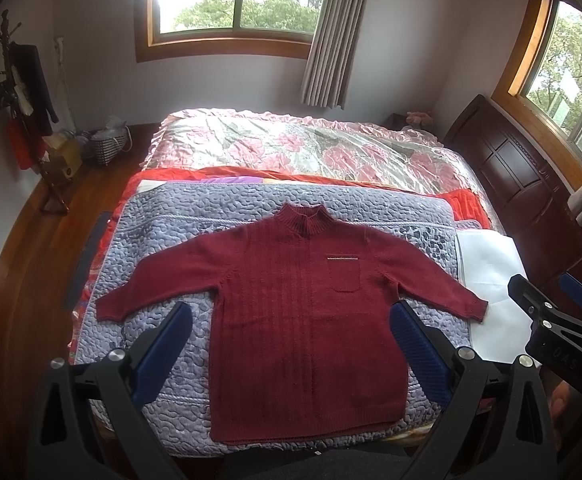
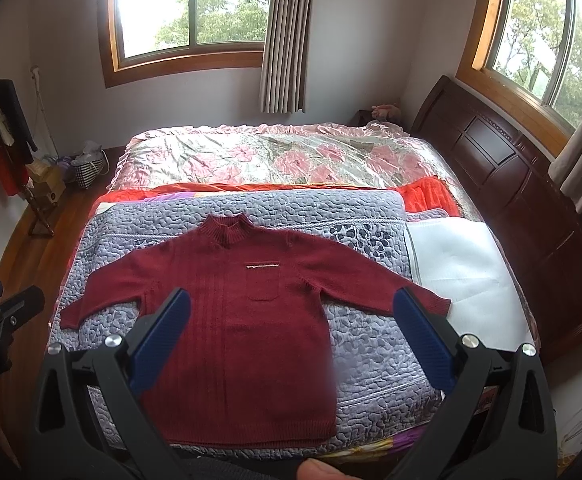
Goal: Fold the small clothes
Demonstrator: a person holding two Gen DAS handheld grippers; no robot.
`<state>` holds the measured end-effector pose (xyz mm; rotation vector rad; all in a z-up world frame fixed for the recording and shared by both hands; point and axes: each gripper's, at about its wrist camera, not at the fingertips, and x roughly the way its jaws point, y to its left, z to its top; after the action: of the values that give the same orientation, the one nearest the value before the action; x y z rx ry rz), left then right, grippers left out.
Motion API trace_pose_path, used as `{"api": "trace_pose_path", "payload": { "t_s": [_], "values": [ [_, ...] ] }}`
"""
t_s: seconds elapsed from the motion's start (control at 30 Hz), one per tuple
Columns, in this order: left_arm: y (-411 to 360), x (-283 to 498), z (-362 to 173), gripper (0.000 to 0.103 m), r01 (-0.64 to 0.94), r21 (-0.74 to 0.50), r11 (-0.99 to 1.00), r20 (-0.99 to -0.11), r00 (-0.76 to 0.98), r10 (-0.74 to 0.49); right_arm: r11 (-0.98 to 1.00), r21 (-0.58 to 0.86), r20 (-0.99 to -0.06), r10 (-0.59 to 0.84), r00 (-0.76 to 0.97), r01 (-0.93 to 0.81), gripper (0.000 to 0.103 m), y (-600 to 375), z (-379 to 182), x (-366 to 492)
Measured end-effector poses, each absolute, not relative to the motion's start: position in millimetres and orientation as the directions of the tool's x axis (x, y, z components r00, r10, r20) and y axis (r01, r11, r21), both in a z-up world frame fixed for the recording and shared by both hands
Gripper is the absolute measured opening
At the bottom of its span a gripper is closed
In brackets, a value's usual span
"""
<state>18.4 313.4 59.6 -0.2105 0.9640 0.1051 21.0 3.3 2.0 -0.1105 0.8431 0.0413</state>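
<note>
A dark red knitted sweater lies flat and face up on a grey-lilac quilted pad at the near end of the bed, both sleeves spread out, collar pointing away, chest pocket showing. My left gripper hovers open above the sweater's lower body, nothing between its blue pads. My right gripper is open too, held above the sweater's right half. The right gripper also shows at the right edge of the left wrist view, above the white sheet. The left gripper shows at the left edge of the right wrist view.
The bed carries a pink floral cover behind the pad and a white sheet to its right. A dark wooden headboard stands at the right. A coat stand, boxes and a basket sit on the wooden floor at the left.
</note>
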Motion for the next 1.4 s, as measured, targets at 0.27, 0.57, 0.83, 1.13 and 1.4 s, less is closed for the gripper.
{"api": "trace_pose_path", "payload": {
  "t_s": [0.27, 0.57, 0.83, 1.13, 1.4],
  "values": [
    [312, 26, 55, 0.099, -0.181, -0.135, 0.974, -0.818, 0.575, -0.006, 0.995, -0.076, -0.758, -0.011, 0.652, -0.072, 0.100, -1, -3, 28],
    [293, 52, 30, 0.099, -0.052, -0.148, 0.988, -0.800, 0.594, -0.089, 0.999, -0.019, -0.773, 0.015, 0.635, -0.047, 0.100, -21, -16, 47],
    [243, 107, -13, 0.099, 0.086, -0.108, 0.990, -0.843, 0.520, -0.137, 0.992, 0.117, -0.752, 0.057, 0.657, 0.047, 0.100, -104, -69, 91],
    [186, 179, -84, 0.099, 0.162, -0.215, 0.963, -0.879, 0.398, -0.263, 0.731, 0.518, -0.784, 0.198, 0.588, 0.445, 0.085, -326, -243, 138],
    [142, 221, -128, 0.099, 0.196, -0.257, 0.946, -0.877, 0.364, -0.313, 0.271, 0.770, -0.638, 0.329, 0.696, 0.578, 0.049, -456, -411, 137]
  ]
}}
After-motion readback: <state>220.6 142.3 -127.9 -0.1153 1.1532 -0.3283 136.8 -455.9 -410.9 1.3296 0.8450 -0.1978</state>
